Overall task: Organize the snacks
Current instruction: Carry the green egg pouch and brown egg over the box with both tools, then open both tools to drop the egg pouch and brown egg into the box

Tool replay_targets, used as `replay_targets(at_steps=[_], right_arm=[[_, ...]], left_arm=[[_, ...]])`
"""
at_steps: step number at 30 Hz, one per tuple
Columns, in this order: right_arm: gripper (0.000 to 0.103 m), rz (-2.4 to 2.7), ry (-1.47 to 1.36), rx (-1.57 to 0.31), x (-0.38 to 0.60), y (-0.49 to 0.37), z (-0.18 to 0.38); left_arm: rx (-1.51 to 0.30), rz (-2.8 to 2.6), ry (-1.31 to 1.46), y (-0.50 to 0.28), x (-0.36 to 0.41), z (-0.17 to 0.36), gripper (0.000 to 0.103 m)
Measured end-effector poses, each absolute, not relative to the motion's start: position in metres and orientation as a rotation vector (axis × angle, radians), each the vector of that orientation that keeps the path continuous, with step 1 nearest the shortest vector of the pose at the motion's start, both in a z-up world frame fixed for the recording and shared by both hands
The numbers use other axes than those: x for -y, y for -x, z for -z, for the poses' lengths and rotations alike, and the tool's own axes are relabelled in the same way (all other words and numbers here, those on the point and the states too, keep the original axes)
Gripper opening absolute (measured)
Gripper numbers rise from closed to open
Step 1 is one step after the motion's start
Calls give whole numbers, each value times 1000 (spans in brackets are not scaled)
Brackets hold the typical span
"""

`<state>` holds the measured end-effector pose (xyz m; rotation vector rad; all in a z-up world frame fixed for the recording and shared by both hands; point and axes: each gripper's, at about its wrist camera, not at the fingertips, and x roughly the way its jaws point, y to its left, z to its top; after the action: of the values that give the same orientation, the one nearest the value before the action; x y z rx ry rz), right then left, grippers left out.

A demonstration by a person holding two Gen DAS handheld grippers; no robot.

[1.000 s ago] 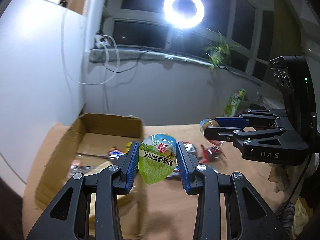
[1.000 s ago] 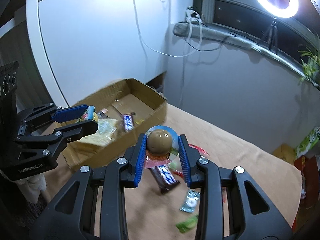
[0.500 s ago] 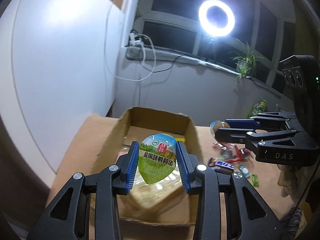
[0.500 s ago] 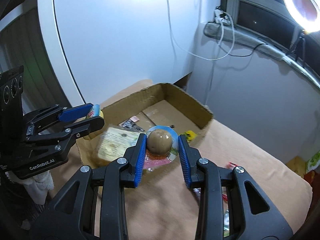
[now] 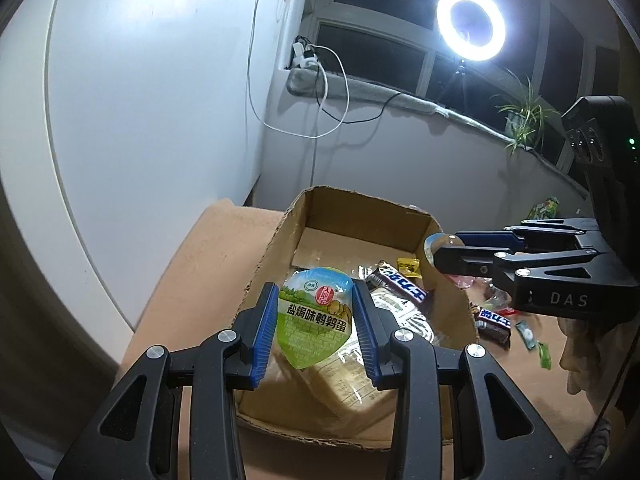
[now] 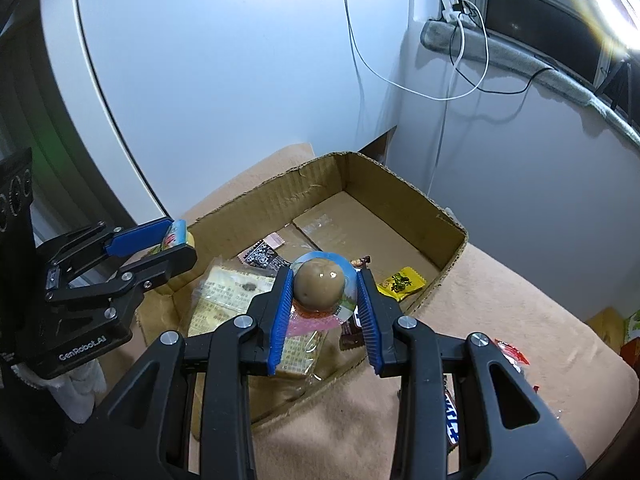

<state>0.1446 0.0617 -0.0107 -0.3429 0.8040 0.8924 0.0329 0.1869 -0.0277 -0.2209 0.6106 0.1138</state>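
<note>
**Egg packs clamped in both grippers, above the box**

Egg pack, green label (image 5: 313,320), sits pinched between the blue pads of the left gripper (image 5: 315,330), label side to the camera, pointed end down. Pads press on both its edges. Directly beyond the left fingertips: inside of the cardboard box (image 5: 352,208), pack hanging above its near half.

Second egg pack, clear dome with a brown egg (image 6: 320,286), is clamped the same way in the right gripper (image 6: 322,300), pink tab sticking out below the dome. It hangs over the box's near wall (image 6: 424,304).

Under and past the fingers, in the box: flat beige cracker packet (image 6: 228,292), Snickers bar (image 5: 400,286) lying just right of the left fingertips, small yellow candy (image 6: 401,283) to the right of the right fingertips, small black-patterned sachet (image 6: 262,257) beyond the right gripper's left finger.

Outside the box, right of it on the tan cloth (image 6: 500,300): another Snickers bar (image 5: 494,320), a few green sweets (image 5: 542,354), red wrapper (image 6: 510,354).

Each gripper shows in the other's view, side-on, its pack visible at its fingertips.

Background: white cabinet door (image 5: 152,100), ring light (image 5: 471,24), cables hanging from the sill (image 5: 332,92), potted plant (image 5: 524,114).
</note>
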Motion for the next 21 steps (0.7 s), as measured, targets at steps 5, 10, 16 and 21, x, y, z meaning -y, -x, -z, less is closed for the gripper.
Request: replay_targets(at_steps=[5,10,16,21], right_arm=[[58,-882,340,-806,-63,-148,14],[79,-867,308,-792,-55,-152,10],[79,-849,303,-783,-46,-152,4],[79,-837,299,-773,-37,-153,0]], left_arm=[[-630,-135,227,-33,-188,28,39],[-629,-152,242,-32,-192,28,52],[-618,-145,241,-32,-190,25,52],[-612,-135,228,-33,-183,23,52]])
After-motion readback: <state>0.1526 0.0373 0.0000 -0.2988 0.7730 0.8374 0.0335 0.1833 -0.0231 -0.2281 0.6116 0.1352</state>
